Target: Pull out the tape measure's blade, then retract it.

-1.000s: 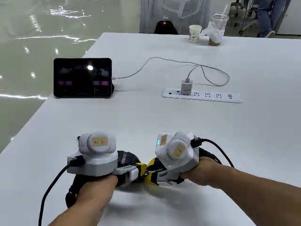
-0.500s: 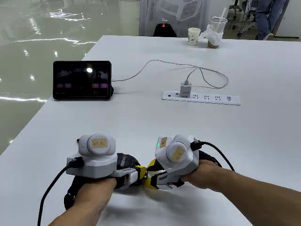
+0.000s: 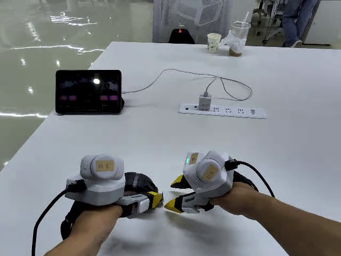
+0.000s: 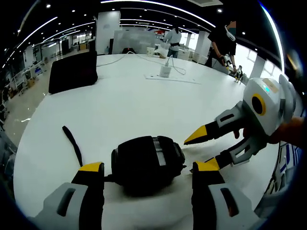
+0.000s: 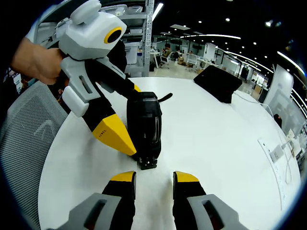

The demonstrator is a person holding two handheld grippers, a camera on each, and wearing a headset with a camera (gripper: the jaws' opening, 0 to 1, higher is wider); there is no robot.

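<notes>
Drawn slightly back, the right gripper [image 5: 154,176] sits just short of the black tape measure [image 5: 144,122], jaws parted and empty, while the left gripper's [image 4: 148,166] spread jaws straddle it.

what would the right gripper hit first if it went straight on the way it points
The black rounded tape measure: its small end tab lies just ahead of the right gripper, roughly in line with the gap between its open jaws, though depth is hard to judge.
</notes>
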